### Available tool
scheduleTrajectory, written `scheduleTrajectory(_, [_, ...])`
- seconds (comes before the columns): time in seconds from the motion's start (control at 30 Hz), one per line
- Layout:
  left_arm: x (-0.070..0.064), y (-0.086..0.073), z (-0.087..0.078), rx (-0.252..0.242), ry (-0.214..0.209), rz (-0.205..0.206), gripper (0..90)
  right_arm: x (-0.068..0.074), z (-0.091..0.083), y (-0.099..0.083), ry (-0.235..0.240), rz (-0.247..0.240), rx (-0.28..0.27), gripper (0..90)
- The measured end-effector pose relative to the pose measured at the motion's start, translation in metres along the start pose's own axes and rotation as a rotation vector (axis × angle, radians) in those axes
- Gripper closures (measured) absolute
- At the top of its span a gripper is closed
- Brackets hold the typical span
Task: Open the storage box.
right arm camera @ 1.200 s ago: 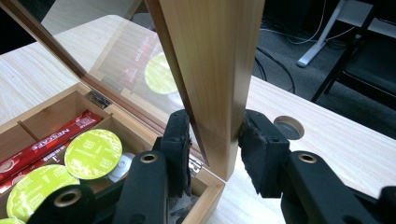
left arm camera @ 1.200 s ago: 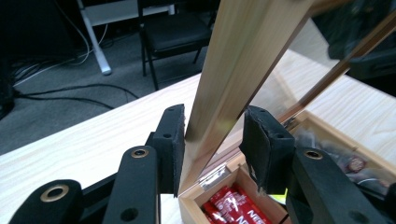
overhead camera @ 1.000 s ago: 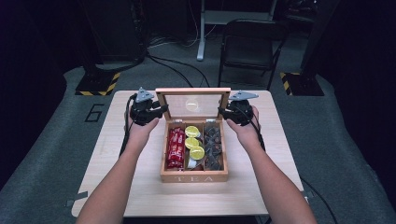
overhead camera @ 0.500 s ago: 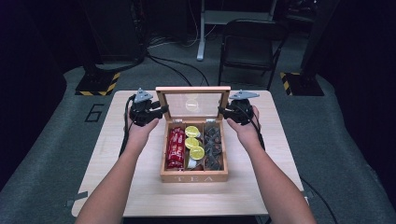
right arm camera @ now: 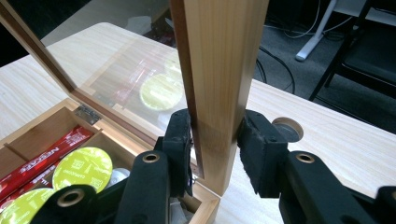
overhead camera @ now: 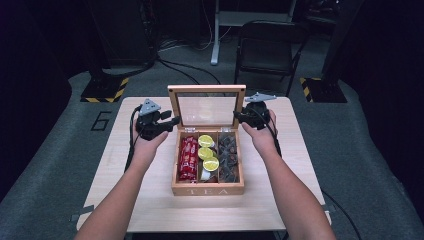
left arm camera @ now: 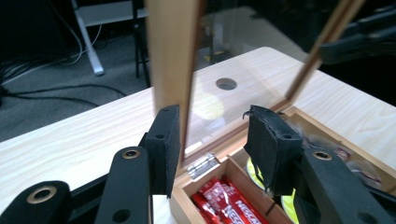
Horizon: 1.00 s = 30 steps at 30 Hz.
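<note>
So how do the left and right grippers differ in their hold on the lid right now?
The right gripper has both jaws pressed on the lid frame's edge; the left gripper straddles the other edge, jaws wider, one jaw clear of the wood. The right grips lower, near the hinge corner. Both are at the upright lid's sides.

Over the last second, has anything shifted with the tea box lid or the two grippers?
Hardly anything. The lid stands upright as before, the left gripper at its left edge and the right gripper at its right edge. In the gripper views, the right jaws straddle the frame closely, and the left jaws sit wider around it. The tea box and its contents lie unchanged.
</note>
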<state>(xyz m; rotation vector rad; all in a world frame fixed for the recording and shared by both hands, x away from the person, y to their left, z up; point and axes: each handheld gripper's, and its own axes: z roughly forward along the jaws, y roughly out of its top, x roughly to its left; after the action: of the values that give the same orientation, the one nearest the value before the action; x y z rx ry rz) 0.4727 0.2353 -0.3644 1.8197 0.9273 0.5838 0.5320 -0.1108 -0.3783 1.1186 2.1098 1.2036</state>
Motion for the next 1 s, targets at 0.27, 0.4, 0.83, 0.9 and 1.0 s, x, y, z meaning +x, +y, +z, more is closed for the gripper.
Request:
scheduleTrajectory(0.27, [-0.004, -0.005, -0.013, -0.02, -0.012, 0.012, 54.6, -0.004, 0.007, 0.006, -0.007, 0.015, 0.016, 64.6])
scheduleTrajectory(0.4, [-0.007, -0.006, -0.017, -0.023, -0.017, 0.026, 54.6, -0.007, 0.01, 0.01, -0.005, 0.024, 0.032, 64.7])
scheduleTrajectory(0.83, [-0.015, -0.022, -0.016, -0.018, -0.044, 0.007, 54.7, -0.013, 0.017, 0.013, 0.0, 0.045, 0.039, 65.0])
scheduleTrajectory(0.9, [-0.017, -0.025, -0.016, -0.015, -0.051, -0.01, 54.8, -0.013, 0.019, 0.013, -0.008, 0.054, 0.037, 65.0])
scheduleTrajectory(1.0, [-0.018, -0.03, -0.016, -0.012, -0.054, -0.011, 54.8, -0.013, 0.02, 0.014, -0.009, 0.069, 0.044, 65.0])
